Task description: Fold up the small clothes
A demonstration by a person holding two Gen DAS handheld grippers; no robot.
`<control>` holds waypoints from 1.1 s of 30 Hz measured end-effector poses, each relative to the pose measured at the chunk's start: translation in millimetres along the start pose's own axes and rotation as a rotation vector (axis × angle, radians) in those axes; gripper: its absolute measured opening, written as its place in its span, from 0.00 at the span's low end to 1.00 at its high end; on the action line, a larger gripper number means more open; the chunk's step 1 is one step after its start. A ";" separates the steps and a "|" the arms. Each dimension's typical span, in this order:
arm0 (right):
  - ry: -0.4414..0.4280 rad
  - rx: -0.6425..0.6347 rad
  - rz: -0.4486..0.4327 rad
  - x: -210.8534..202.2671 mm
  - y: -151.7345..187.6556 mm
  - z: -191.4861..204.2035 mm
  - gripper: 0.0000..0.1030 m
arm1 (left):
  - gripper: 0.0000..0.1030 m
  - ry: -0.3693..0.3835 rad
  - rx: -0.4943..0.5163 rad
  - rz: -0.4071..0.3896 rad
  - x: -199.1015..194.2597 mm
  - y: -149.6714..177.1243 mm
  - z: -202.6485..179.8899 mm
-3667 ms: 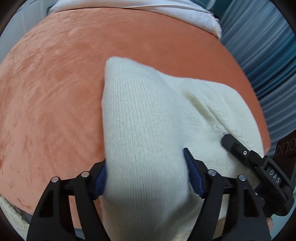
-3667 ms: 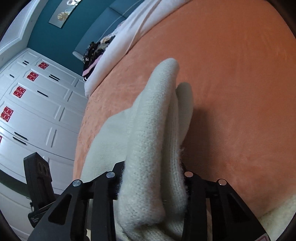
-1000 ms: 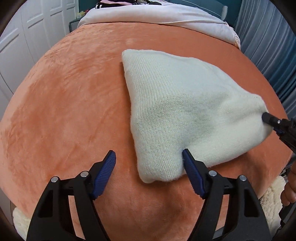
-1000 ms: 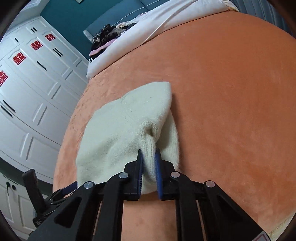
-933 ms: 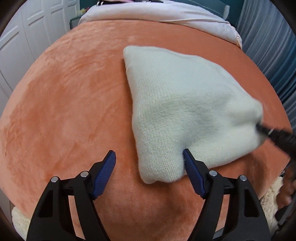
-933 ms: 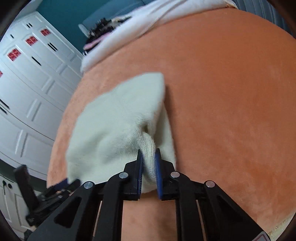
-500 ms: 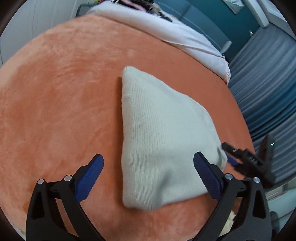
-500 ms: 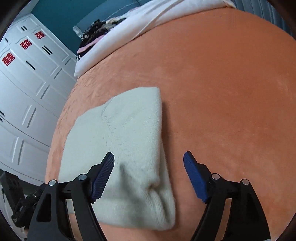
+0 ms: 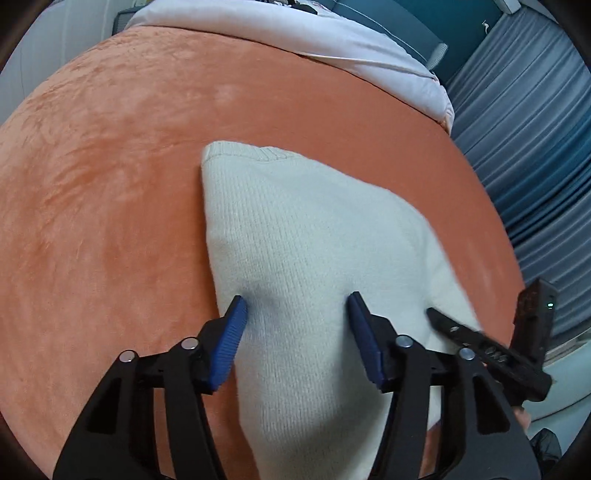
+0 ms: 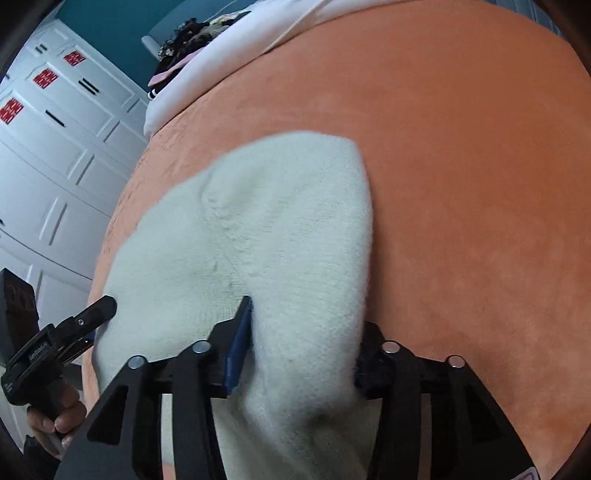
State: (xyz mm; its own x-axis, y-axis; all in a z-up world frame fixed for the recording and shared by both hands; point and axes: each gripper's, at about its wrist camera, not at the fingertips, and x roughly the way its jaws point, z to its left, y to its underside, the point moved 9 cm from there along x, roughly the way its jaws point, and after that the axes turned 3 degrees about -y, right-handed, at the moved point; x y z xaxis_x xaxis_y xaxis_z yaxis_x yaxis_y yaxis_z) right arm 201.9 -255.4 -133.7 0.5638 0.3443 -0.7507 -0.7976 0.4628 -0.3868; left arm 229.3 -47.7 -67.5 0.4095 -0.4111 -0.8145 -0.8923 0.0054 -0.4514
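Bed covered with orange plush blanket point(image 9: 147, 177), white duvet point(image 9: 332, 40) bunched along its far edge, dark clothes pile point(image 10: 195, 33) on top there. Teal wall point(image 10: 122, 22) behind. White panelled wardrobe doors point(image 10: 55, 155) with red stickers point(image 10: 44, 77) on one side, grey-blue pleated curtains point(image 9: 535, 147) on the other. Soft, even light.

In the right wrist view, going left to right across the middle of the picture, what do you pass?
White panelled wardrobe doors → cream knitted garment → bare orange plush blanket.
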 end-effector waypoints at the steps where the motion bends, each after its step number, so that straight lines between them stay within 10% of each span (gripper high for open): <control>1: -0.041 0.045 -0.007 -9.3 -1.4 -0.6 0.48 | 0.55 -0.001 -0.008 -0.006 -7.2 1.6 -0.2; 10: -0.034 -0.004 0.055 -28.3 6.1 -6.2 0.70 | 0.85 -0.021 -0.025 -0.022 -61.7 98.1 -2.5; 13: -0.076 0.039 0.088 -6.3 0.1 -8.4 0.72 | 0.65 -0.094 0.030 0.007 -43.8 117.5 1.2; 17: -0.143 0.032 0.051 -1.7 -14.4 17.6 0.33 | 0.34 -0.081 0.040 -0.001 -35.7 95.4 5.6; 22: -0.235 -0.061 -0.101 -50.3 -22.7 66.0 0.31 | 0.36 -0.129 0.077 -0.101 -58.5 58.0 21.0; 26: -0.089 0.027 0.089 22.4 2.7 16.1 0.45 | 0.38 -0.197 0.075 0.032 -17.0 86.2 44.3; 33: -0.048 0.023 -0.006 -51.6 5.8 19.3 0.66 | 0.51 -0.167 -0.037 -0.065 -57.1 82.5 46.9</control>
State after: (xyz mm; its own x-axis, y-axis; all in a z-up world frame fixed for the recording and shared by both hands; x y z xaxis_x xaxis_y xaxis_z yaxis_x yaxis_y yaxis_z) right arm 172.3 -254.7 -87.0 0.5787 0.3800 -0.7216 -0.7893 0.4837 -0.3782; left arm 141.2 19.0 -75.3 0.4894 -0.2523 -0.8348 -0.8682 -0.0514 -0.4935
